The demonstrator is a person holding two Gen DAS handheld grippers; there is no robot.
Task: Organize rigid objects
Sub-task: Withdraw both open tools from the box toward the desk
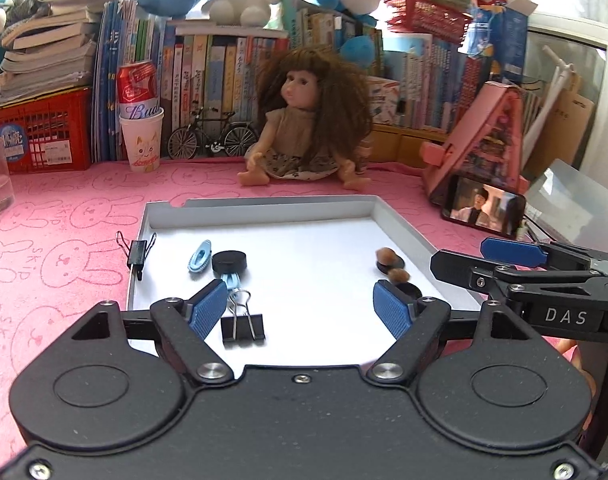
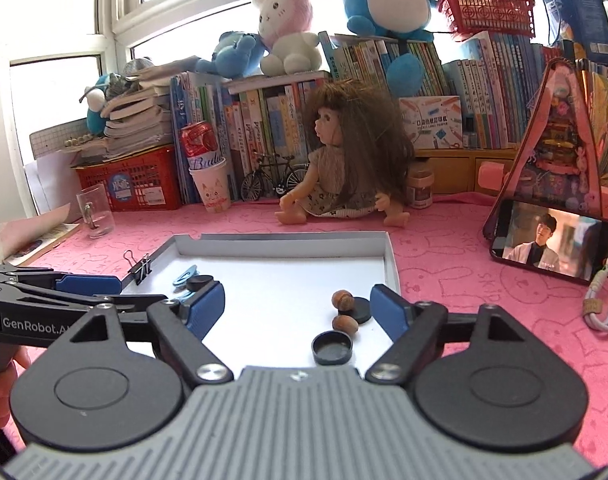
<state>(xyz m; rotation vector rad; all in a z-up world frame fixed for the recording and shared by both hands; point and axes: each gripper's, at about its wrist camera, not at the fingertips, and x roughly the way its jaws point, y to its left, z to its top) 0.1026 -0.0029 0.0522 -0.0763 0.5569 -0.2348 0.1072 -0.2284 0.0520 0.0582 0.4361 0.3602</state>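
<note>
Left gripper (image 1: 302, 308) wide, empty; binder clip (image 1: 242, 327) at its 9 o'clock finger, handles toward 12. Right gripper (image 2: 298, 308) wide, empty.

My counter (image 2: 443, 248) wears a pink cloth printed with rabbits. Behind it runs a row of books (image 2: 264, 120) topped with plush toys (image 2: 288, 32), and bright daylight pours through the windows (image 2: 64, 8).

A shallow white cardboard tray (image 1: 399, 236), matt and smooth, lies on the fuzzy pink bunny-printed cloth (image 1: 64, 248) covering the worktop, holding a black metal binder clip (image 1: 243, 326) (shiny wire handles), matt black plastic discs (image 2: 331, 347) and rough brown nuts (image 2: 342, 301).
</note>
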